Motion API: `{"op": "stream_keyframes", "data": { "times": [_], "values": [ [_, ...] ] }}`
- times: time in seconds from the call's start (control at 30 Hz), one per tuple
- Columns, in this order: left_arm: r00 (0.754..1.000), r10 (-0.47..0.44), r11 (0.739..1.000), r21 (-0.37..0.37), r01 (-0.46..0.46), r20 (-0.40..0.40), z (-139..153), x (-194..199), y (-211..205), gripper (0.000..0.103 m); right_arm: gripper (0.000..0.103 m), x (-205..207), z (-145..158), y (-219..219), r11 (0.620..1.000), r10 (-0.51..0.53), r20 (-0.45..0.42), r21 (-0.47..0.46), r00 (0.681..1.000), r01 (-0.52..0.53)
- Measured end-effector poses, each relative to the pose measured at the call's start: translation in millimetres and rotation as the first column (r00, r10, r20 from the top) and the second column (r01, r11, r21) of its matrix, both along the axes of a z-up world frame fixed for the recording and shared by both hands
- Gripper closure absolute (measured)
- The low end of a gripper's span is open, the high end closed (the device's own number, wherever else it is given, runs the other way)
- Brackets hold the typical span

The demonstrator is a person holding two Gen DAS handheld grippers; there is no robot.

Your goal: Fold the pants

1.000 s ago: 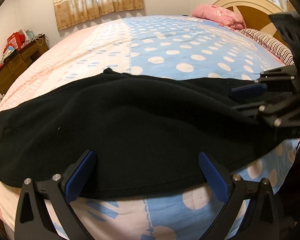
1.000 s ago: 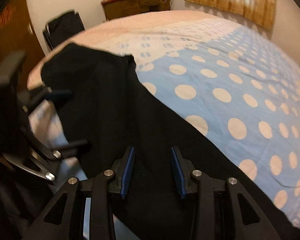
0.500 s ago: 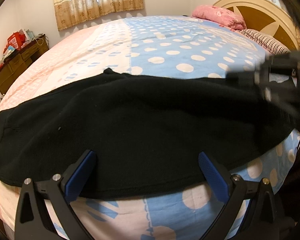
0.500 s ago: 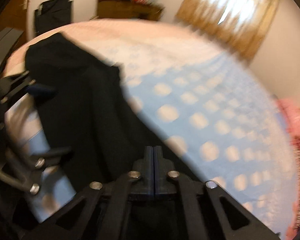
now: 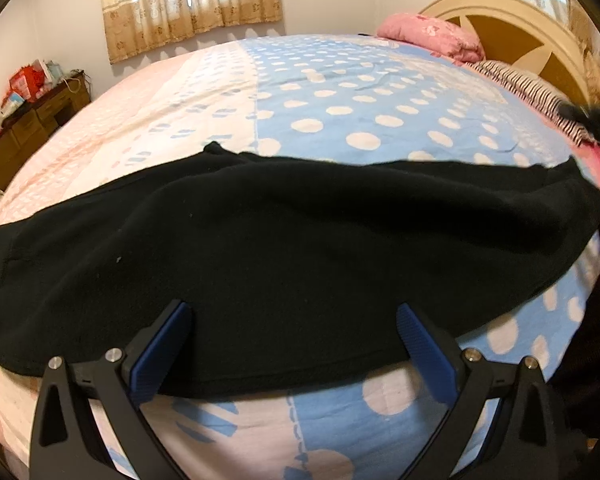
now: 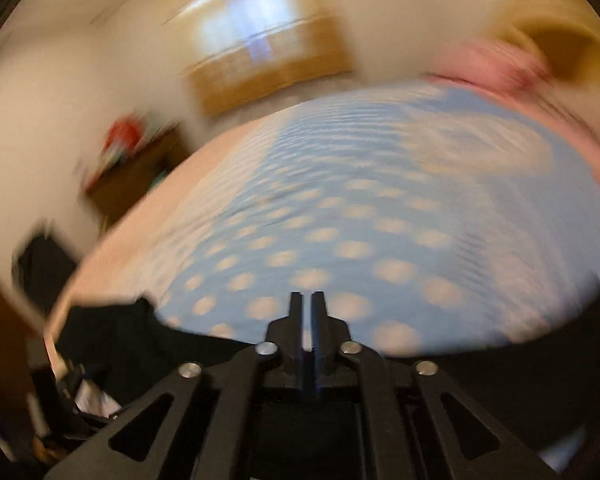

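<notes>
Black pants (image 5: 284, 248) lie spread lengthwise across the near edge of the bed (image 5: 340, 92), on its blue polka-dot and pink cover. The left tool (image 5: 294, 338) hovers at the six o'clock edge of the pants, jaws wide, pinching nothing. The right tool (image 6: 307, 312), in a motion-blurred view, has jaws narrow and opening, with no cloth between them; the pants lie below it, toward six o'clock.
</notes>
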State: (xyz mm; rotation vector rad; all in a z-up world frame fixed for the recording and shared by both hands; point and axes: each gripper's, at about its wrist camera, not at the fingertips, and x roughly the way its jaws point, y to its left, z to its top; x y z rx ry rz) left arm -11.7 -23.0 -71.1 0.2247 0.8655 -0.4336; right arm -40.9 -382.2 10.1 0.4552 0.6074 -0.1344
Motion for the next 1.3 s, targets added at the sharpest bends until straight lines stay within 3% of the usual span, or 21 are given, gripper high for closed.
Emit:
{"op": "stream_keyframes", "data": {
  "times": [0.03, 0.07, 0.17, 0.33, 0.6, 0.63, 0.67, 0.7, 0.77, 0.87, 1.0, 1.3],
  "values": [
    [1.0, -0.002, 1.0, -0.019, 0.002, -0.012, 1.2, 1.1, 0.9, 0.0, 0.06, -21.3, -0.7, -22.5, 0.997, -0.077, 0.01, 0.02, 0.997, 0.077],
    [1.0, -0.004, 0.999, -0.04, 0.003, -0.027, 3.7, 3.9, 2.2, 0.0, 0.053, -43.6, 0.0, -41.9, 0.987, -0.162, 0.017, 0.022, 0.987, 0.161],
    [0.998, -0.004, 0.994, -0.106, -0.004, -0.07, 10.6, 9.9, 4.0, 0.0, 0.053, -101.1, 3.4, -93.3, 0.942, -0.329, 0.024, 0.081, 0.944, 0.326],
    [0.996, -0.006, 0.983, -0.181, -0.01, -0.089, 19.6, 5.5, -4.1, 0.0, 0.053, -126.4, -7.1, -125.5, 0.917, -0.381, -0.065, 0.102, 0.922, 0.386],
    [0.993, -0.112, 0.99, -0.094, 0.109, -0.033, 26.6, -20.5, -40.8, 0.0, 0.053, -94.0, -42.5, -122.1, 0.959, -0.279, -0.221, -0.117, 0.934, 0.259],
    [0.993, -0.115, 0.99, -0.091, 0.112, -0.032, 27.6, -21.1, -41.4, 0.0, 0.057, -87.4, -46.2, -118.8, 0.96, -0.262, -0.241, -0.161, 0.934, 0.228],
    [0.993, -0.116, 0.99, -0.089, 0.113, -0.034, 27.9, -21.3, -42.0, 0.0, 0.069, -83.7, -48.4, -116.8, 0.959, -0.256, -0.26, -0.191, 0.931, 0.21],
    [0.993, -0.115, 0.99, -0.086, 0.111, -0.036, 27.9, -21.4, -41.1, 0.0, 0.074, -79.1, -50.7, -115.0, 0.958, -0.247, -0.283, -0.216, 0.927, 0.189],
    [0.993, -0.111, 0.991, -0.085, 0.107, -0.041, 27.6, -20.7, -42.1, 0.0, 0.076, -72.7, -56.0, -116.3, 0.956, -0.244, -0.326, -0.24, 0.913, 0.169],
    [0.994, -0.106, 0.991, -0.087, 0.103, -0.035, 28.7, -21.8, -40.3, 0.0, 0.076, -80.8, -46.0, -116.0, 0.932, -0.289, -0.292, -0.305, 0.912, 0.198],
    [0.994, -0.099, 0.99, -0.102, 0.095, -0.039, 29.0, -20.6, -38.3, 0.0, 0.073, -91.9, -41.1, -118.7, 0.935, -0.288, -0.281, -0.287, 0.915, 0.207],
    [0.994, -0.098, 0.991, -0.1, 0.093, -0.043, 28.5, -21.4, -39.1, 0.0, 0.073, -65.8, -64.6, -116.1, 0.929, -0.261, -0.431, -0.356, 0.864, 0.103]
  ]
}}
